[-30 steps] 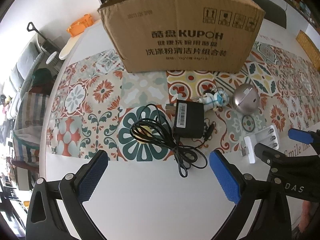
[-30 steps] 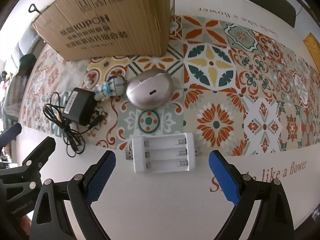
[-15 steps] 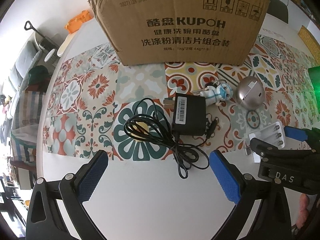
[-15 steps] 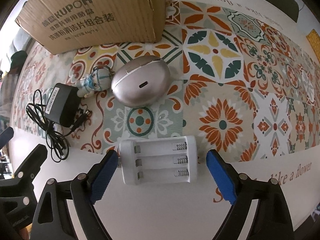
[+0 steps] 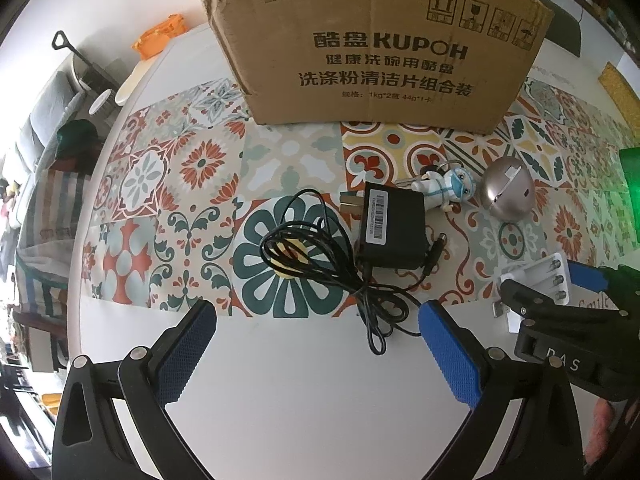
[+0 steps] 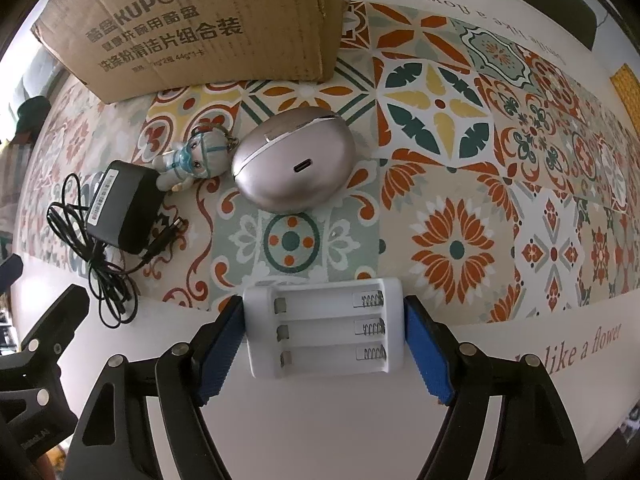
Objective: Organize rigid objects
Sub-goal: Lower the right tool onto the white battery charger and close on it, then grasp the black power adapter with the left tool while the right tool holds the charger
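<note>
The white battery charger point(image 6: 325, 333) lies flat on the tabletop point(image 6: 320, 432), right at the edge of the patterned cloth point(image 6: 456, 184), its three empty slots facing up. The right tool point(image 6: 325, 354) sits around it, blue pads point(image 6: 426, 354) pressed against both short ends, clamped on it. From the left side the same charger point(image 5: 536, 280) shows partly behind that tool's black frame point(image 5: 560, 320).

Just beyond the charger rests a silver egg-shaped case point(image 6: 294, 164) with its port facing us, and touching its left side a small astronaut keychain figure point(image 6: 192, 158). Left again, the black power adapter point(image 5: 392, 228) lies label up, its cable point(image 5: 320, 256) bunched in loose loops beside it and trailing onto the bare white surface.

The left tool point(image 5: 316, 354) hovers over that bare white surface, fingers wide apart, gripping nothing, the cable's tail lying between them. At the back stands the big cardboard box point(image 5: 380, 48), open-topped.
</note>
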`<state>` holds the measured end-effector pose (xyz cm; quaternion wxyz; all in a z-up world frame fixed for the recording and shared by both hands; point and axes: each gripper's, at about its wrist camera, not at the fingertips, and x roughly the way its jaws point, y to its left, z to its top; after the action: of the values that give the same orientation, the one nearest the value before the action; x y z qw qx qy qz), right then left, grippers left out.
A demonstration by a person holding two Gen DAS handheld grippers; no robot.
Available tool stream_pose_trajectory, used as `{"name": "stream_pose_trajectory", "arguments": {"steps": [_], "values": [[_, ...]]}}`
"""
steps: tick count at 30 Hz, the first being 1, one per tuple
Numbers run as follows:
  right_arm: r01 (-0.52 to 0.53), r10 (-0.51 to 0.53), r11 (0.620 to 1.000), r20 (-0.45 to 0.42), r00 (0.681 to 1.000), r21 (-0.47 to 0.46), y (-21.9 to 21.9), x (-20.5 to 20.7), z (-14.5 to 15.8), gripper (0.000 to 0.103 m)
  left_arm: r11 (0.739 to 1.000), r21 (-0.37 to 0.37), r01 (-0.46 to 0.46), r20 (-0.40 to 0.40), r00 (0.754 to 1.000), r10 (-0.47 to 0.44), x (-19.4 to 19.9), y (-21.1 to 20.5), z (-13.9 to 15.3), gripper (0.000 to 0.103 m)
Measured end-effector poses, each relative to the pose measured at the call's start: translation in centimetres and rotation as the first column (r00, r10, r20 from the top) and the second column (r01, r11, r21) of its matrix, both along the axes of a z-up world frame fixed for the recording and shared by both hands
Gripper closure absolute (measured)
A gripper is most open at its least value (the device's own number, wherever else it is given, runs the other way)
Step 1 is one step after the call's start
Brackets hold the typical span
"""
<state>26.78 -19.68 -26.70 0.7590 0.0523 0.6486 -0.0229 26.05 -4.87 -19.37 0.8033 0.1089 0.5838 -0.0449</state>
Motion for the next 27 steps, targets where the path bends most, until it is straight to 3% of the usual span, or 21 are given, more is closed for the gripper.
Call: {"name": "stream_pose_trajectory", "arguments": {"steps": [14,20,23,27], "values": [[-0.056,0.053,0.998,0.089,0.995,0.032,2.4,-3.1,4.8,0.026,0.995,-0.067,0.075,0.085,0.994,-0.069,-3.1,2.4,2.1,0.0],[-0.068,0.065,0.997,0.108,0.992,0.026,2.9,-3.7,5.8,0.026,0.988,-0.058,0.143,0.17,0.977,-0.131,-3.5,1.1,3.4,0.003],[-0.052,0.05,0.998,0.116,0.992,0.018,2.1,-4.1,6.1,0.026,0.984,-0.065,0.168,0.187,0.97,-0.153,-3.2,0.3,3.6,0.003],[-0.002,0.0,1.0,0.11,0.994,0.023,0.2,-3.9,6.3,0.026,0.975,-0.087,0.206,0.171,0.967,-0.189,-2.2,-1.1,3.4,0.011]]}}
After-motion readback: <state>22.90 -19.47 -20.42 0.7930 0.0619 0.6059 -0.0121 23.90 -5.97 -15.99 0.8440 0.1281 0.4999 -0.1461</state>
